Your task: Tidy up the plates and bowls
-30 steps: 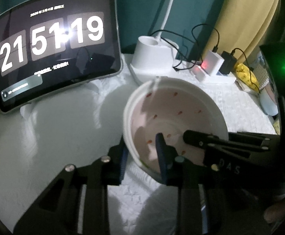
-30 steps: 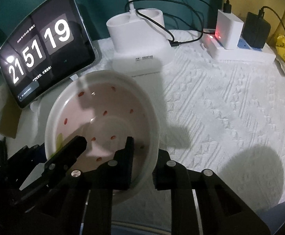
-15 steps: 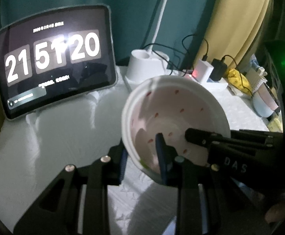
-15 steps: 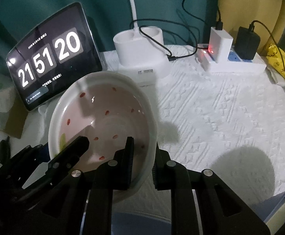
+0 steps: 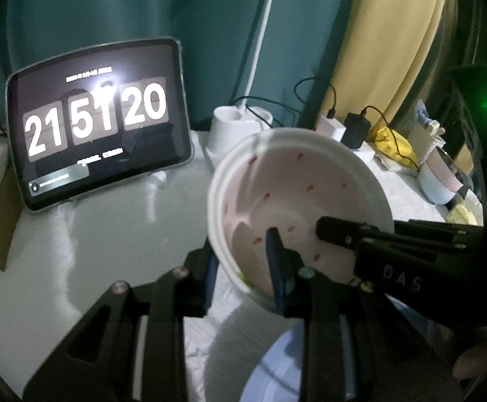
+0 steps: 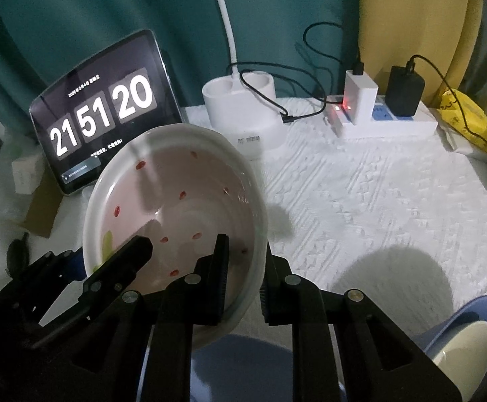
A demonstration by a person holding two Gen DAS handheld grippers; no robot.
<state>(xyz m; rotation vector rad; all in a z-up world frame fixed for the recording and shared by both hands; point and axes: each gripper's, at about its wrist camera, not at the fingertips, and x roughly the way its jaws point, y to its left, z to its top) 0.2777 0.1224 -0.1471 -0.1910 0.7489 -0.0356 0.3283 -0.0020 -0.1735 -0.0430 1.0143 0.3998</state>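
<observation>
Bowl (image 5: 297, 201) first: white, with small red flecks inside and a green mark near its lower edge, it hangs tilted above the white textured tablecloth (image 6: 377, 201), clear of the surface, and we see it held from two sides. Our left gripper (image 5: 243, 258) is clamped on the near wall of the bowl, one blue-padded finger inside and the other outside, with only the wall between them. Our right gripper (image 6: 243, 261) pinches the rim on the opposite side in the same way, one finger in the bowl and one just outside it; in the left wrist view its black body reaches in from the right. Below the bowl, at the bottom edge of both views, we make out a pale blue dish (image 5: 277, 368), and in the right wrist view a blue bowl with a cream inside (image 6: 468, 338) sits at the lower right. Behind stands a tablet (image 6: 106, 110) showing 21 51 20, propped against the teal curtain. Beside it is a white lamp base (image 6: 243, 107) with a thin stem, then a power strip (image 6: 384, 120) carrying a white charger (image 6: 360, 95) and a black one (image 6: 406, 92). A yellow packet (image 6: 464, 117) lies at the far right
</observation>
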